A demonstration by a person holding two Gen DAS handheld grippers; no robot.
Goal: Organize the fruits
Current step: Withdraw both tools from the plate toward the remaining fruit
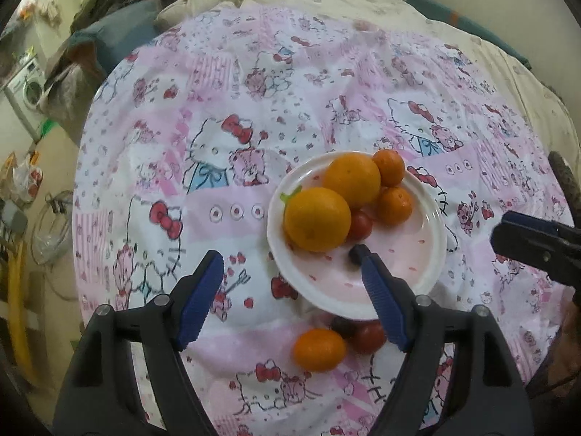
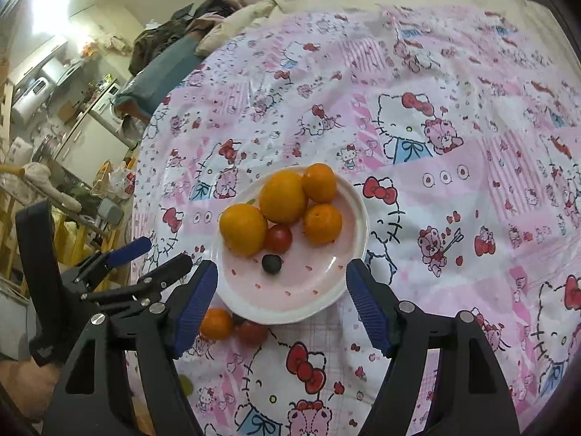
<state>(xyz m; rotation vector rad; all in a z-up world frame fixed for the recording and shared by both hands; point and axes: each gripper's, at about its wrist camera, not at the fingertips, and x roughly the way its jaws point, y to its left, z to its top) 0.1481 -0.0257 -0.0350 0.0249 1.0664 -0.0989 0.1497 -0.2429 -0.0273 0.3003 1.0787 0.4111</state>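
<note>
A white plate (image 1: 410,279) (image 2: 290,309) on the Hello Kitty cloth holds two large oranges (image 1: 316,219) (image 2: 243,230), two small oranges (image 1: 394,206) (image 2: 322,223), a cherry tomato (image 1: 360,226) (image 2: 278,238) and a dark grape (image 2: 271,264). Off the plate near its front edge lie a small orange (image 1: 319,349) (image 2: 216,324), a cherry tomato (image 1: 368,337) (image 2: 252,332) and a dark grape (image 1: 343,327). My left gripper (image 1: 288,265) is open and empty above these loose fruits. My right gripper (image 2: 281,278) is open and empty, its fingers either side of the plate's near half.
The pink patterned cloth (image 1: 254,109) covers a bed with bedding and clothes at the far edge (image 1: 120,21). A washing machine (image 1: 25,91) and bags stand on the floor to the left. The right gripper (image 1: 537,243) shows at the left view's right edge.
</note>
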